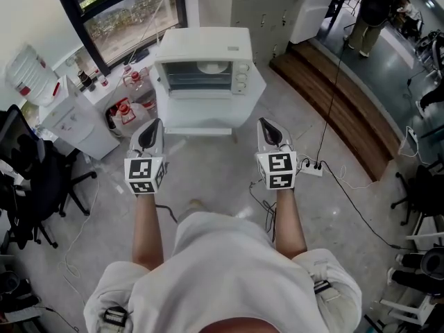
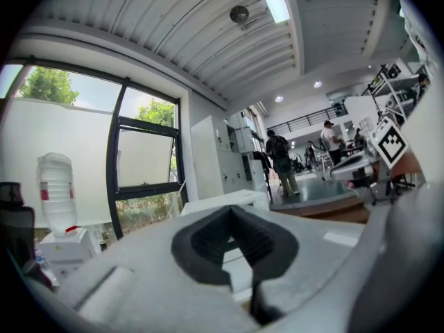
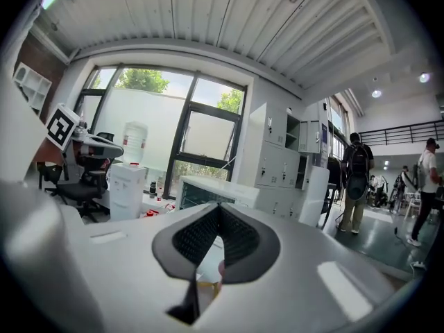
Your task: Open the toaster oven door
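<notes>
- The toaster oven [image 1: 202, 60] is white and stands on a small white worktop [image 1: 251, 99] beside a large window [image 1: 128, 12].
- Its glass door [image 1: 199, 80] is closed and faces the person, with a column of knobs [image 1: 241, 77] just to the door's right.
- Both tools are held level in front of the worktop's near edge. They point toward the oven but are apart from it, and neither touches the door.
- The left tool [image 1: 152, 125] hangs off the oven's left front corner. In the left gripper view its ribbed pads [image 2: 208, 238] meet at the tips with nothing between them, and the oven's white top shows just beyond.
- The right tool [image 1: 266, 123] hangs off the right front corner, about as far from the door as the left one. In the right gripper view its pads [image 3: 198, 238] also meet at the tips and hold nothing, and the oven's glass front shows ahead and slightly to the left.
- The person's bare forearms reach out over a grey floor [image 1: 208, 172].
- Left of the worktop stands a white water dispenser [image 1: 73, 120] with a bottle [image 1: 28, 75] on top, and a black office chair [image 1: 31, 179] is nearer the person.
- A power strip [image 1: 312, 166] lies on the floor just beside the right tool's marker cube in the head view.
- Another person [image 3: 357, 179] with a backpack stands well away on the right.
</notes>
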